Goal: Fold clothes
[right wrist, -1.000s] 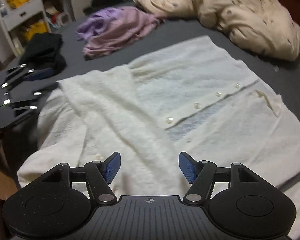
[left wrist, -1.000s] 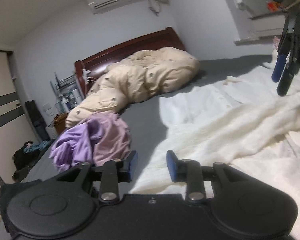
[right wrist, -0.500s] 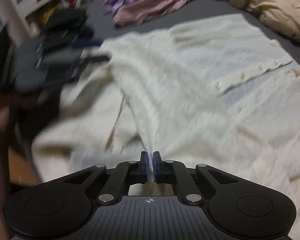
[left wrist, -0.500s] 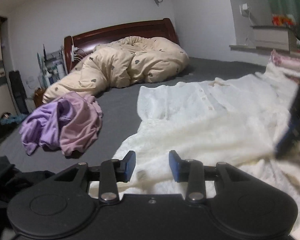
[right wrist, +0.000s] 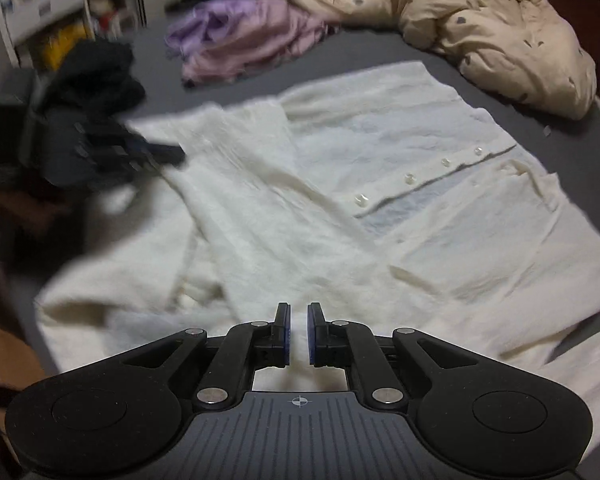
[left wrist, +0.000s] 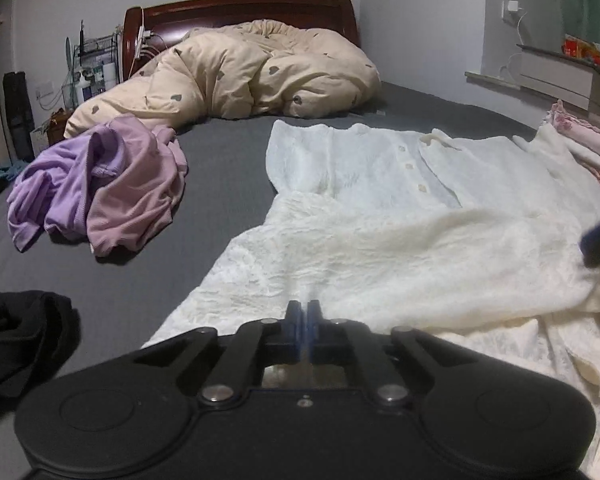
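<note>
A white button-up knit cardigan (left wrist: 380,248) lies spread on the grey bed sheet (left wrist: 220,184), one sleeve folded across its front. My left gripper (left wrist: 303,312) sits at the cardigan's near-left edge, jaws closing tight on a raised ridge of the knit. In the right wrist view the cardigan (right wrist: 340,152) fills the middle, and my right gripper (right wrist: 299,320) is shut on a fold of it at the near edge, white fabric showing in the narrow gap. Each gripper shows blurred in the other's view: the right gripper (left wrist: 598,240) and the left gripper (right wrist: 172,156).
A beige duvet (left wrist: 260,72) is heaped against the dark wooden headboard (left wrist: 240,4). A purple and pink clothes pile (left wrist: 100,188) lies left of the cardigan, a black garment (left wrist: 16,328) at the near left, pink folded fabric (left wrist: 592,148) at the right. Shelves (right wrist: 40,12) stand beyond the bed.
Both grippers went from open to shut on the cardigan, the right first, then the left. The left view tipped down and levelled; the left gripper slid onto the cardigan's edge.
</note>
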